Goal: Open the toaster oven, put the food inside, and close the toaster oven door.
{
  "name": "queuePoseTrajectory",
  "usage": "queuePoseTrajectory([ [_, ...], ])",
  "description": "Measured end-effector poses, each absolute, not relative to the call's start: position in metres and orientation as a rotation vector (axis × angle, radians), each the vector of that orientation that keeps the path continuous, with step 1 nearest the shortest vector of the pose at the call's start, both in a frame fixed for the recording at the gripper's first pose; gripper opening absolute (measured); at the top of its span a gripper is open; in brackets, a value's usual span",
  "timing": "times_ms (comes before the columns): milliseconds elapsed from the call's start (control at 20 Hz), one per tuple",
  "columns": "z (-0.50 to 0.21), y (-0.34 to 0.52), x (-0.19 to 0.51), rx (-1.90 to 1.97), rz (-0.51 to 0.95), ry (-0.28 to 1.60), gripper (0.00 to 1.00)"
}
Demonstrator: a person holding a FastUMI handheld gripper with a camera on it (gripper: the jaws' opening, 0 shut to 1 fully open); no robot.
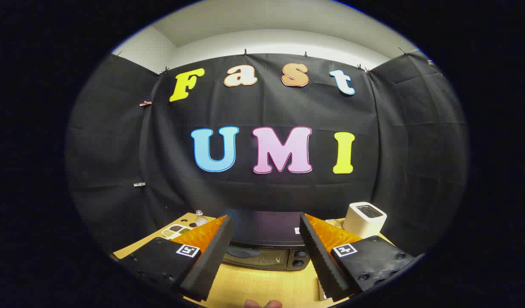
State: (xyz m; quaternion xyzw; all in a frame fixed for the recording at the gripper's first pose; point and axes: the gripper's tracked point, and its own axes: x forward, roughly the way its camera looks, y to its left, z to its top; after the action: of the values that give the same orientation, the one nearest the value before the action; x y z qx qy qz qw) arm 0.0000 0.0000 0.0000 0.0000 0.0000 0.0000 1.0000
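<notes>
My fingers (266, 252) are spread wide, holding nothing. Just ahead, framed between them, the toaster oven (266, 244) sits door closed toward the back edge of the wooden worktop (262, 284).

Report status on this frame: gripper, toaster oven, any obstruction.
Gripper open, holding nothing. Toaster oven just ahead between the fingers, door closed. White toaster off to the right, small dish tray to the left, neither blocking the door.

Tool (266, 235) held level, its fingers spread apart.
</notes>
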Motion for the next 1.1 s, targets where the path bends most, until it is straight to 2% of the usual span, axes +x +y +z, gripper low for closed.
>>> queuePoseTrajectory([
  [850,-0.004,0.001,-0.005,0.007,-0.025,-0.014,0.96],
  [1100,-0.048,0.016,0.018,-0.04,-0.039,0.058,0.97],
])
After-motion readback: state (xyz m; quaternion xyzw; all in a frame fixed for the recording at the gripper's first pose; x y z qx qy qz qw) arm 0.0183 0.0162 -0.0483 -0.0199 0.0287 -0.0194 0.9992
